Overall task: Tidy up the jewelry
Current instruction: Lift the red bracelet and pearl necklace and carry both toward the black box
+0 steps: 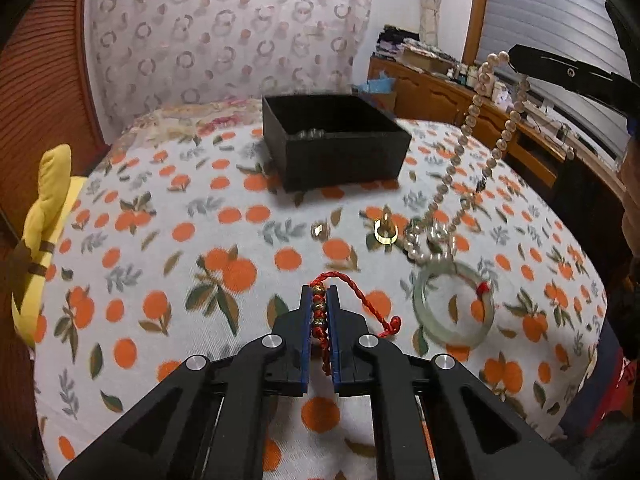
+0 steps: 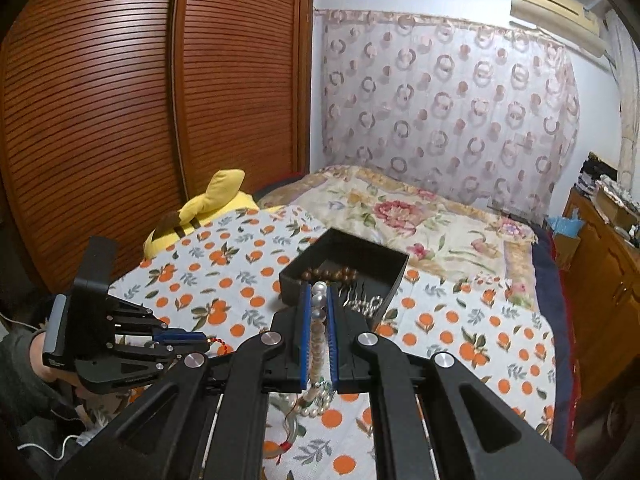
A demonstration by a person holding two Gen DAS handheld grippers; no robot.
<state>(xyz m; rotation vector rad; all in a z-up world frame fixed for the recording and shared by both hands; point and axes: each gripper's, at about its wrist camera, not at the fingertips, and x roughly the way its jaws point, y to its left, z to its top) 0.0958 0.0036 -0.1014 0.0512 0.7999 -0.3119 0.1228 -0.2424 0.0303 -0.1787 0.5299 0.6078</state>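
Note:
My left gripper (image 1: 320, 292) is shut on a red braided bracelet (image 1: 320, 312) with gold beads, low over the orange-print cloth. My right gripper (image 2: 319, 290) is shut on a pearl necklace (image 2: 318, 304) and holds it up; the strand (image 1: 468, 120) hangs down to a heap of pearls (image 1: 432, 240) on the cloth. A pale green jade bangle (image 1: 454, 304) lies right of my left gripper. A gold ring (image 1: 385, 234) and a small gold piece (image 1: 319, 230) lie ahead. The open black box (image 1: 336, 140) holds brown beads (image 2: 332, 274) and silver pieces (image 2: 362, 304).
A yellow plush toy (image 1: 44, 220) lies at the bed's left edge by the wooden wardrobe (image 2: 120, 100). A floral quilt (image 2: 420, 216) lies behind the box. A wooden cabinet (image 1: 460, 96) with clutter stands to the right.

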